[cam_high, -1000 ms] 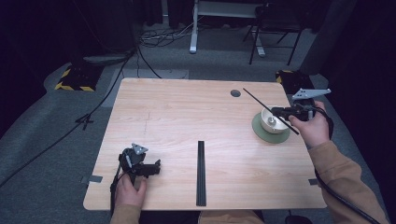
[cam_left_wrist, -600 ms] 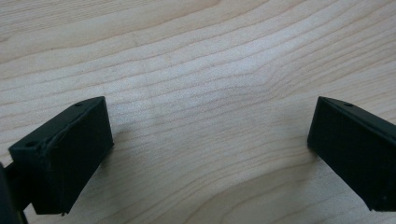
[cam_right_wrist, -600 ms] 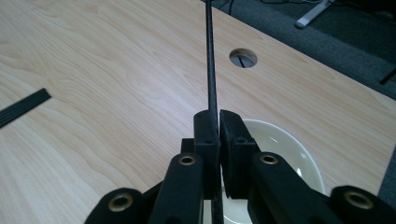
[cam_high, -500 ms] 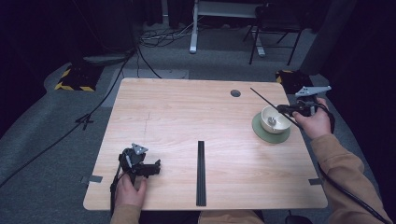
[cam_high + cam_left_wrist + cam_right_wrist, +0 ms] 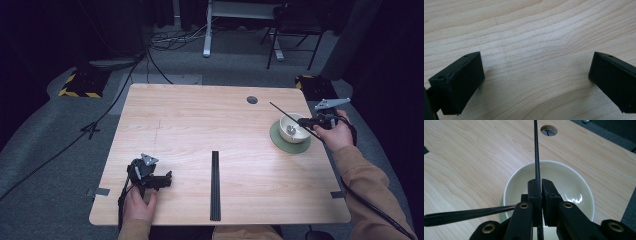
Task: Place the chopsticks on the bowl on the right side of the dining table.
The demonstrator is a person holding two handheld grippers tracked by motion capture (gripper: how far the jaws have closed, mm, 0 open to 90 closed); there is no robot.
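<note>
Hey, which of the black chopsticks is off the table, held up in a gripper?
The single chopstick clamped in the right gripper over the bowl; the other chopsticks lie flat mid-table.

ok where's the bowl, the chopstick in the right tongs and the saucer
bowl (image 5: 571, 185), right gripper view, on its white inner wall
chopstick (image 5: 536, 152), right gripper view, on the shaft above the tongs
saucer (image 5: 281, 144), high view, on its green rim left of the bowl

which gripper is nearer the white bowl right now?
Right. The right gripper hangs at the white bowl, shut on a black chopstick that slants across its rim. The left gripper rests open on the table at the near left corner.
</note>
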